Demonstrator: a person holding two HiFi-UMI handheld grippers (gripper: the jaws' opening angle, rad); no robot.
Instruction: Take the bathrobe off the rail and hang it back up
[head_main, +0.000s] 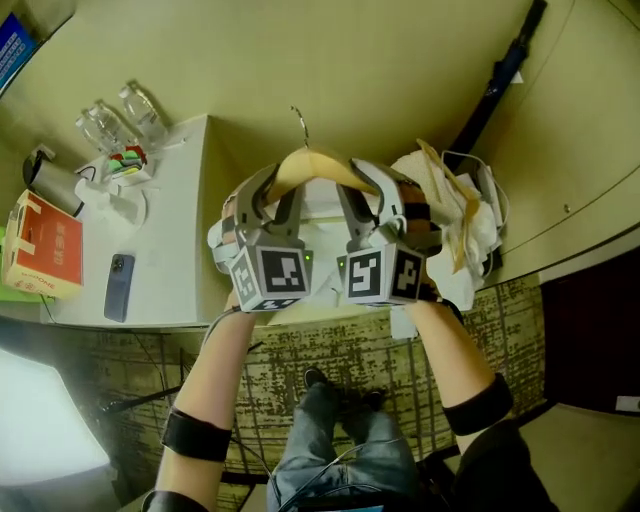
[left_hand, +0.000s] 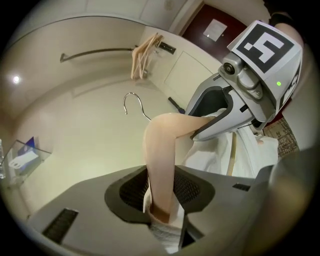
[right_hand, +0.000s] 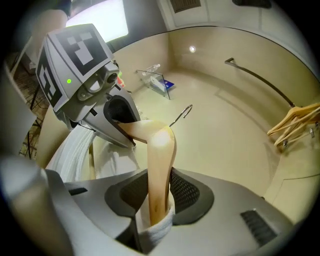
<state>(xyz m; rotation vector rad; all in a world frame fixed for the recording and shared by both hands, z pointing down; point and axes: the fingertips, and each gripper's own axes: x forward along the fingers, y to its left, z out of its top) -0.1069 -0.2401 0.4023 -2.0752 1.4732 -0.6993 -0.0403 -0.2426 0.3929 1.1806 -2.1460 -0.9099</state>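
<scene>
A wooden hanger (head_main: 316, 166) with a metal hook (head_main: 300, 125) carries the white bathrobe (head_main: 225, 243), which hangs below it. My left gripper (head_main: 270, 185) is shut on the hanger's left arm, and my right gripper (head_main: 366, 180) on its right arm. In the left gripper view the wooden arm (left_hand: 160, 150) and a fold of white terry cloth sit pinched between the jaws, with the right gripper (left_hand: 220, 116) opposite. The right gripper view shows the other arm (right_hand: 160, 165) clamped the same way. The hook (right_hand: 182, 114) is free of the rail (right_hand: 260, 80), which runs along the wall above.
Spare wooden hangers (left_hand: 142, 56) hang at the rail's end. A white counter (head_main: 185, 240) at the left holds a phone (head_main: 118, 286), an orange box (head_main: 45, 245), a kettle (head_main: 50, 180) and glasses (head_main: 120, 115). A dark umbrella (head_main: 500, 75) leans on the wall. A bin of white cloth (head_main: 470, 215) stands right.
</scene>
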